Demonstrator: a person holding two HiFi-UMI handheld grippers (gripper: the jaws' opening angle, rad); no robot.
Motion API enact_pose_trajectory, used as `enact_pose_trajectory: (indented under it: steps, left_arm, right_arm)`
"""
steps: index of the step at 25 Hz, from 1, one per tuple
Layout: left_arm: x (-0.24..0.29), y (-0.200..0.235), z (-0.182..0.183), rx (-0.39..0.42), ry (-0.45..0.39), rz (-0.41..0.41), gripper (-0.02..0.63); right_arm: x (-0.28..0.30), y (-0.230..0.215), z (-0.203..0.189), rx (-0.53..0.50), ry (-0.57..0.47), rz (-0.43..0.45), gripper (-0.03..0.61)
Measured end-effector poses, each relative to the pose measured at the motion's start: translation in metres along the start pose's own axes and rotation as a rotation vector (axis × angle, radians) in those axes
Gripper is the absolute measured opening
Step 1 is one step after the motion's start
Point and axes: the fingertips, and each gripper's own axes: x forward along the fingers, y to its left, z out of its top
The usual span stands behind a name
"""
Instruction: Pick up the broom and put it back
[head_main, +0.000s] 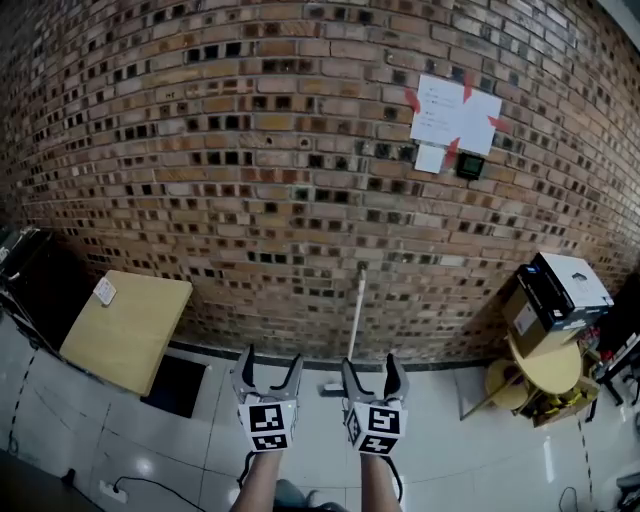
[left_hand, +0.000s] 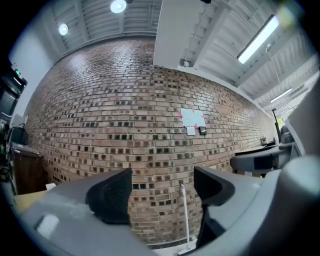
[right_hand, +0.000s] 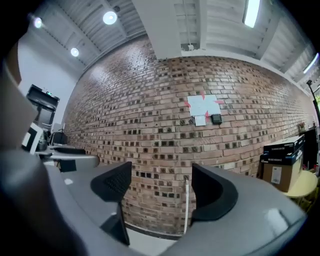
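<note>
A white-handled broom (head_main: 354, 320) leans upright against the brick wall, its head on the floor at the wall's foot. It also shows between the jaws in the left gripper view as the broom (left_hand: 184, 212) and in the right gripper view as the broom (right_hand: 186, 205). My left gripper (head_main: 268, 367) and right gripper (head_main: 368, 368) are held side by side at the bottom of the head view, short of the broom. Both are open with nothing between the jaws.
A light wooden table (head_main: 128, 328) stands at the left by the wall. At the right a round yellow table (head_main: 548, 365) carries a cardboard box (head_main: 553, 293). White papers (head_main: 452, 115) are taped to the brick wall. A cable (head_main: 150, 484) lies on the tiled floor.
</note>
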Motion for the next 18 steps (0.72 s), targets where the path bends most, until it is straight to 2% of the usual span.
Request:
enact_pose_trajectory:
  steps: [5,8,13,18]
  left_arm:
    - [0.066,0.016,-0.021,0.034,0.033,0.01,0.391]
    - [0.118,0.03,-0.022,0.063,0.015,0.01,0.391]
    - [0.221,0.057,-0.011,0.044,-0.026,-0.021,0.391]
    - [0.3,0.098,0.001,0.05,-0.039,-0.053,0.377]
  right_arm:
    - [0.07,-0.011,-0.028,0.025,0.049,0.008,0.38]
    - [0.12,-0.017,-0.031,0.016,0.046,0.002,0.38]
    - [0.216,-0.032,-0.011,-0.007,0.011,-0.025,0.38]
    - [0.292,-0.036,0.019,-0.023,-0.026,-0.068,0.376]
